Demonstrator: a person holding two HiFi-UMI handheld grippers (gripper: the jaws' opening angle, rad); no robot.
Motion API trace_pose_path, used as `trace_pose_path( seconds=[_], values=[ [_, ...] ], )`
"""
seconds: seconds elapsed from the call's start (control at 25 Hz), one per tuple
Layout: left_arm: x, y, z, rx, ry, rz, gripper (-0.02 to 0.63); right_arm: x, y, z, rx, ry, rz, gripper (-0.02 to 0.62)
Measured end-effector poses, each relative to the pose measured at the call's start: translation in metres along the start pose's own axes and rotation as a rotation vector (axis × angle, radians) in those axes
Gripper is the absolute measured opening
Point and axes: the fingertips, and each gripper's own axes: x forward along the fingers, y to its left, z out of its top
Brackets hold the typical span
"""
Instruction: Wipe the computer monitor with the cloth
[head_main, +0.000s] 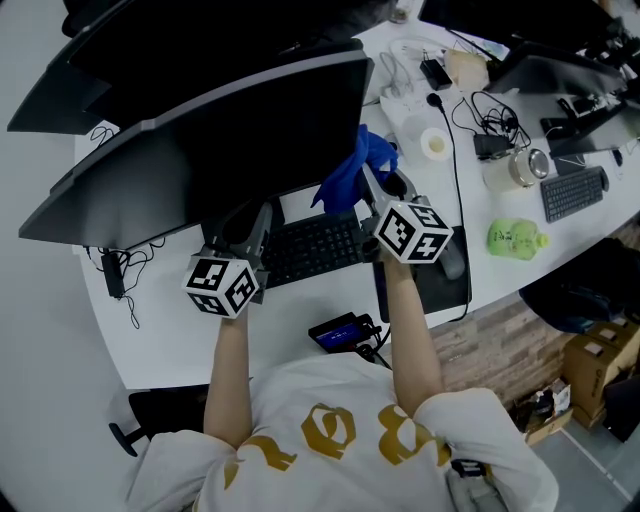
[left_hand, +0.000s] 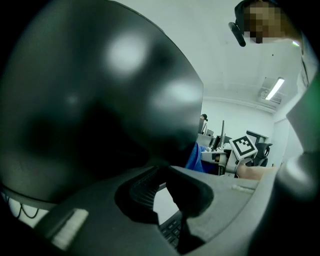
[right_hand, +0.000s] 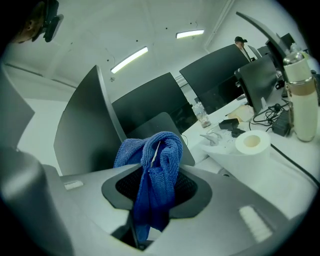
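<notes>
A large curved monitor (head_main: 230, 150) with a dark screen stands on the white desk (head_main: 180, 340). My right gripper (head_main: 382, 188) is shut on a blue cloth (head_main: 352, 170), which is bunched up against the monitor's lower right corner. In the right gripper view the cloth (right_hand: 155, 165) hangs folded between the jaws of the right gripper (right_hand: 150, 200), with the monitor (right_hand: 82, 125) just behind it. My left gripper (head_main: 243, 232) sits under the monitor's lower edge, above the keyboard. In the left gripper view the left gripper (left_hand: 165, 200) looks shut with nothing in it, and the dark monitor (left_hand: 100, 100) fills the view.
A black keyboard (head_main: 310, 248) lies below the monitor. A mouse (head_main: 455, 262), a small black device (head_main: 343, 330), a paper roll (head_main: 436, 143), a green packet (head_main: 515, 238), cables and a second keyboard (head_main: 573, 192) crowd the desk's right side. A tall bottle (right_hand: 302, 95) stands near.
</notes>
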Motion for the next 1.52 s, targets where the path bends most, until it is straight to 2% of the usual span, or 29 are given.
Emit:
trace_pose_path(
  seconds=[0.48, 1.52],
  values=[
    [0.0, 0.004, -0.005, -0.009, 0.028, 0.016, 0.046, 0.004, -0.019, -0.032, 0.127, 0.037, -0.008, 0.158],
    [-0.012, 0.005, -0.006, 0.019, 0.06, 0.038, 0.046, 0.012, -0.034, -0.079, 0.258, 0.096, -0.01, 0.158]
  ],
)
